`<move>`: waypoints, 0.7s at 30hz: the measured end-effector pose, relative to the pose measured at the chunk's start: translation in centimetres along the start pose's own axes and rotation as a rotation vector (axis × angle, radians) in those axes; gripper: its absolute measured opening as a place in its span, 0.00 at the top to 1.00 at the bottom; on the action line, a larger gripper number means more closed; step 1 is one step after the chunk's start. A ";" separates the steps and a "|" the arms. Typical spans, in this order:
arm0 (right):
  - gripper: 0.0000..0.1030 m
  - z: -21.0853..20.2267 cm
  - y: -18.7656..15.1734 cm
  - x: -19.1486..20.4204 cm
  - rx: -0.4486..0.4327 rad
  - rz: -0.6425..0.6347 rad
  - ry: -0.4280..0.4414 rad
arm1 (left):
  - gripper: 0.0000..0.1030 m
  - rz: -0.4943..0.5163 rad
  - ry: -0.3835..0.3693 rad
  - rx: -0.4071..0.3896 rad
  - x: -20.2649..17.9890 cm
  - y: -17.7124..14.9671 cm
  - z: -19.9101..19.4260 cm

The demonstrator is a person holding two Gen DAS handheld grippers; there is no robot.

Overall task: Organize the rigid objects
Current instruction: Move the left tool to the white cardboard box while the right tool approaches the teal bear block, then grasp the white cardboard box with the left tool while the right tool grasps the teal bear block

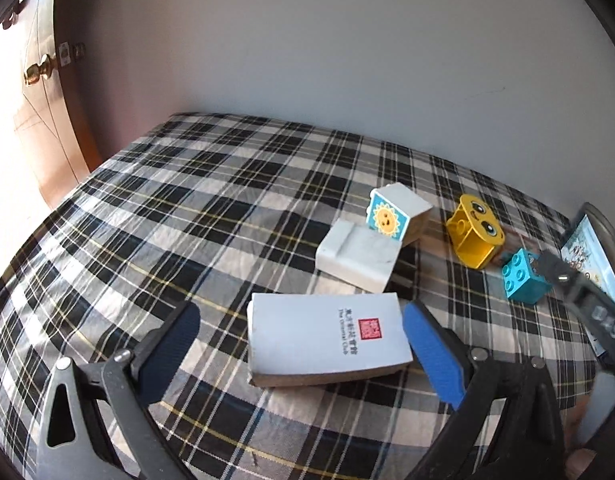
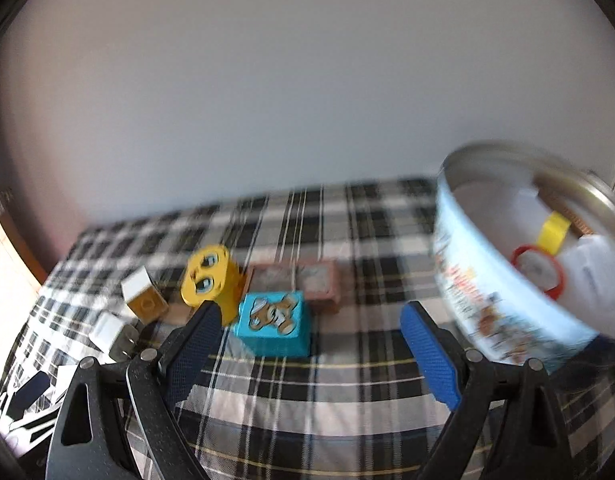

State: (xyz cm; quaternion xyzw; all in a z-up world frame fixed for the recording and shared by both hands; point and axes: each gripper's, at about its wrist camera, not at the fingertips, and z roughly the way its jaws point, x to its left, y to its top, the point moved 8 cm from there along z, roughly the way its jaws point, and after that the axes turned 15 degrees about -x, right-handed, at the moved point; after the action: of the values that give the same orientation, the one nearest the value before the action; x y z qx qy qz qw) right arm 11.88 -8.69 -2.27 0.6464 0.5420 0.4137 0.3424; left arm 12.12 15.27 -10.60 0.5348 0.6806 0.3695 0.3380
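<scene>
Hand-held gripper (image 1: 301,344) pads, blue, textured, straddle flat white notepad (image 1: 325,338).

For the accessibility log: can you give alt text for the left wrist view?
The open left gripper frames a white box lying flat on a plaid cloth. Beyond it lie a white block, a sun-faced block, a yellow block and a teal block.

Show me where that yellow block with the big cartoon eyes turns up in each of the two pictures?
Left wrist view: yellow block at right of centre, left of the teal block.
Right wrist view: yellow block left of centre, just behind the teal block.
Shared landmark: the teal block beside it.
</scene>
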 end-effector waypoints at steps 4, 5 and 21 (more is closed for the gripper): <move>0.10 2.6 -1.7 1.1 0.131 0.006 -0.008 | 0.00 -0.001 -0.019 0.011 -0.2 -0.1 0.2; 0.10 3.1 -2.1 1.3 0.157 0.003 -0.009 | 0.00 -0.012 -0.033 0.019 -0.2 -0.1 0.3; 0.56 2.5 -2.6 2.0 0.175 -0.116 -0.024 | 0.04 -0.006 -0.111 0.107 -0.8 -1.7 0.7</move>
State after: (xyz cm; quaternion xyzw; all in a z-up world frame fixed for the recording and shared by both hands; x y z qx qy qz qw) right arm 13.20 -6.20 -5.33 0.6463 0.6084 0.3365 0.3144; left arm 12.06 14.28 -12.34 0.5698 0.6811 0.3016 0.3471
